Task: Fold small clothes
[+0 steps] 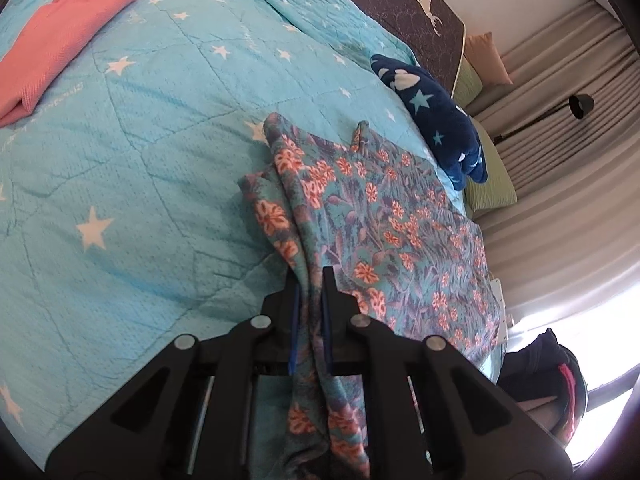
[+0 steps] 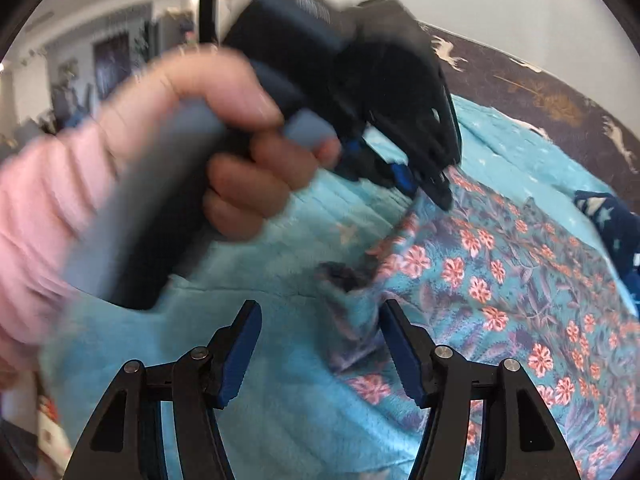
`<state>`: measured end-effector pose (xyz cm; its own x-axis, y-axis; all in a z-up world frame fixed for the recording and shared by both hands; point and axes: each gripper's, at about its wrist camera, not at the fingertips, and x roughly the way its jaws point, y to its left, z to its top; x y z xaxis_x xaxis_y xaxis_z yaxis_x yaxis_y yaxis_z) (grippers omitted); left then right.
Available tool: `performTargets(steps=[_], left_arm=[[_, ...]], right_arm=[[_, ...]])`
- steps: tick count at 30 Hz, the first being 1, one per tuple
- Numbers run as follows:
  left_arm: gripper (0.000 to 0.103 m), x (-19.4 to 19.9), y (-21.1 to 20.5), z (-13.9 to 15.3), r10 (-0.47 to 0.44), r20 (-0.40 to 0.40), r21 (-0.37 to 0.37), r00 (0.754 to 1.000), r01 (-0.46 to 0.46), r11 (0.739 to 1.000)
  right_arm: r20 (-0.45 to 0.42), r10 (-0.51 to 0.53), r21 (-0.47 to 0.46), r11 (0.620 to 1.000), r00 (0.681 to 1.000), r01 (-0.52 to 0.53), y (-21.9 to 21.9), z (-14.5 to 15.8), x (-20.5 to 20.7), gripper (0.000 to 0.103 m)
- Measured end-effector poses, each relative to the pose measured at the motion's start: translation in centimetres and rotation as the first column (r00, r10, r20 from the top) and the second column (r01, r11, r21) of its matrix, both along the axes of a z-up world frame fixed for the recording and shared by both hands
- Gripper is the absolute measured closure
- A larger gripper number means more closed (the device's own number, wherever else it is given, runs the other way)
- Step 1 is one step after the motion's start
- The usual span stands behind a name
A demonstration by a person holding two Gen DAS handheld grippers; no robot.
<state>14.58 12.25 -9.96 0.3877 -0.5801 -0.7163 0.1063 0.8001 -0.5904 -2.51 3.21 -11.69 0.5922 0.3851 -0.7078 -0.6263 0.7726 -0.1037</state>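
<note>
- The left gripper [image 1: 310, 280] is clamped on a bunched fold of the floral garment [image 1: 384, 216]; cloth fills the narrow gap between its blue pads and hangs down behind them.
- In the right wrist view, the same left gripper [image 2: 434, 190] bites the garment's far edge, held by a hand [image 2: 240, 140] in a pink sleeve [image 2: 36, 232]; this part of the picture is blurred.
- The right gripper [image 2: 320, 344] stands with its jaws well apart; its fingers [image 2: 240, 344] press on nothing. A crumpled corner of the floral garment [image 2: 500, 280] lies on the bed between and beyond them.
- The garment lies spread on a turquoise quilt [image 1: 140, 160] printed with white stars, toward the bed's edge.
- A pink cloth [image 1: 60, 40] lies folded on the quilt, well apart from the garment.
- A navy star-patterned cushion [image 1: 436, 120] rests just beyond the garment.
- Faint script is stitched on the quilt, too small to read.
</note>
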Motion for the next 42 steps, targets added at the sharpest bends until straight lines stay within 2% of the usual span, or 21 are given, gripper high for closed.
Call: performTargets(steps=[1,2,3,4,5,9,14,19,28,36,40,42], left_arm=[[0.093,0.1,0.1,0.0,-0.002,-0.002,0.003,1.000,0.002,1.000],[0.093,0.2,0.2,0.0,-0.002,-0.004,0.004,1.000,0.002,1.000],[0.094,0.3,0.3,0.0,-0.002,-0.006,0.001,1.000,0.002,1.000],[0.094,0.4,0.3,0.0,0.000,-0.008,-0.005,1.000,0.000,1.000],[0.094,0.5,0.3,0.1,0.004,-0.010,-0.013,1.000,-0.004,1.000],[0.095,0.6,-0.2,1.0,0.018,-0.009,-0.044,1.000,-0.018,0.999],[0.095,0.3,-3.2,4.6,-0.021,0.078,-0.016,0.997,0.022,1.000],[0.095,0.6,-7.1,7.3,-0.060,0.125,-0.001,0.990,0.061,0.998],[0.095,1.9,-18.9,9.9,-0.201,0.156,0.077,0.967,0.191,0.979],[0.095,3.8,-29.5,9.2,-0.324,0.115,0.109,0.939,0.312,0.944],[0.095,3.4,-34.3,7.2,-0.377,0.075,0.150,0.923,0.364,0.919],[0.095,2.9,-36.0,5.8,-0.416,0.039,0.192,0.909,0.401,0.896]], right_arm=[[0.000,-0.029,-0.009,1.000,1.000,0.029,0.0,-0.2,0.4,0.066],[-0.007,-0.063,-0.011,0.998,0.998,0.062,-0.3,-0.2,0.9,0.078],[-0.024,-0.091,0.015,0.996,0.996,0.092,-1.0,-0.1,1.4,0.096],[-0.056,-0.100,0.075,0.992,0.993,0.104,-2.0,0.4,1.8,0.097],[-0.069,-0.103,0.115,0.987,0.992,0.110,-2.8,0.8,2.0,0.097],[-0.007,-0.105,0.180,0.978,0.994,0.105,-4.6,3.0,0.9,0.098],[-0.005,-0.118,0.271,0.956,0.993,0.115,-7.0,5.2,-0.1,0.098],[-0.044,-0.171,0.415,0.893,0.984,0.173,-11.9,7.4,-0.2,0.098],[-0.037,-0.315,0.529,0.799,0.948,0.286,-20.5,9.4,-1.6,0.098],[-0.079,-0.454,0.594,0.694,0.888,0.407,-30.3,8.8,-3.0,0.098],[-0.185,-0.485,0.625,0.613,0.855,0.483,-35.2,6.9,-3.3,0.098],[-0.249,-0.470,0.635,0.581,0.847,0.509,-37.1,5.5,-3.4,0.098]])
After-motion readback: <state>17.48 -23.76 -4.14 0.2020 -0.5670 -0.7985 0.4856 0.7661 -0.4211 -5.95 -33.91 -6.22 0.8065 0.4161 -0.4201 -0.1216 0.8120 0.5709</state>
